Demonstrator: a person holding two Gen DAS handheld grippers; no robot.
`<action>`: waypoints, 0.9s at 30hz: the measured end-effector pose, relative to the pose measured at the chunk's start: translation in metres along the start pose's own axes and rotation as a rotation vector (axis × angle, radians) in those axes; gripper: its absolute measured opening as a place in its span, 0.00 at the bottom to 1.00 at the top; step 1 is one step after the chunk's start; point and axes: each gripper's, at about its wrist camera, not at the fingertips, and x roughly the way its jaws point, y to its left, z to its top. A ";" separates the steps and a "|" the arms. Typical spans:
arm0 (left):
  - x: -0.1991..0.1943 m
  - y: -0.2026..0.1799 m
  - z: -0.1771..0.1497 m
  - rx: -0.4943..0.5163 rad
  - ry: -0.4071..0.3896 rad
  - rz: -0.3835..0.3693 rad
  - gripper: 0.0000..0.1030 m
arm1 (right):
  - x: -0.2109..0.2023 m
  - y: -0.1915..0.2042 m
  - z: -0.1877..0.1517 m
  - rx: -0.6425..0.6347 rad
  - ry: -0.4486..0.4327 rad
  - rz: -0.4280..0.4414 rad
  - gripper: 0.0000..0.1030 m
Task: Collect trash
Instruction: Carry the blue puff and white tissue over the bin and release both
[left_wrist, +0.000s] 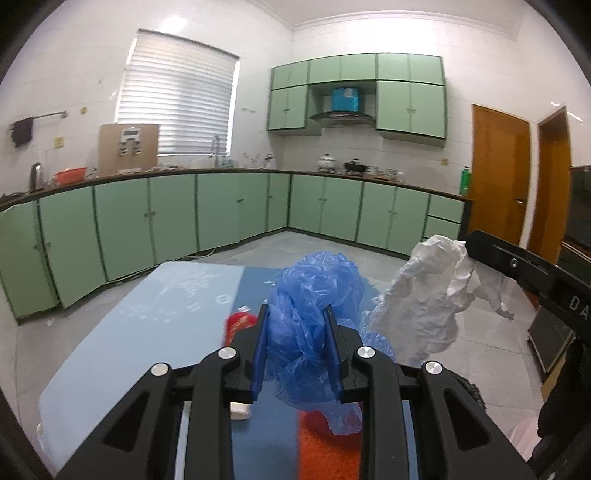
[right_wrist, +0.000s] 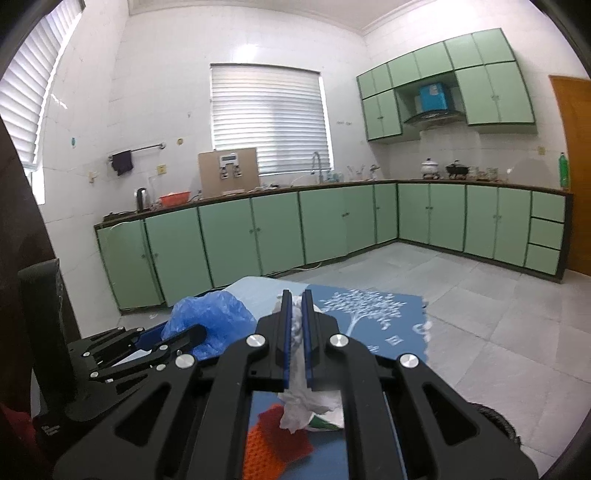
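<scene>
Crumpled translucent blue plastic bag (left_wrist: 306, 314) pinched between left gripper's pads, held above blue table; crumpled white paper wad (left_wrist: 424, 295) clamped beside it, hanging loose.

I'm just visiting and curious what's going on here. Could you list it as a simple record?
place: kitchen with green cabinets
left gripper: shut on blue bag
right gripper: shut on white paper
held height: both pieces are held above the table
on table: red packet, orange mat
bin: none in view
</scene>
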 end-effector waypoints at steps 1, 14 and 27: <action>0.002 -0.005 0.002 0.006 -0.003 -0.018 0.26 | -0.004 -0.005 0.002 0.003 -0.007 -0.014 0.04; 0.026 -0.063 0.006 0.051 0.014 -0.147 0.26 | -0.037 -0.070 0.002 0.040 -0.042 -0.181 0.04; 0.072 -0.145 -0.010 0.112 0.073 -0.290 0.26 | -0.054 -0.154 -0.050 0.129 0.028 -0.377 0.04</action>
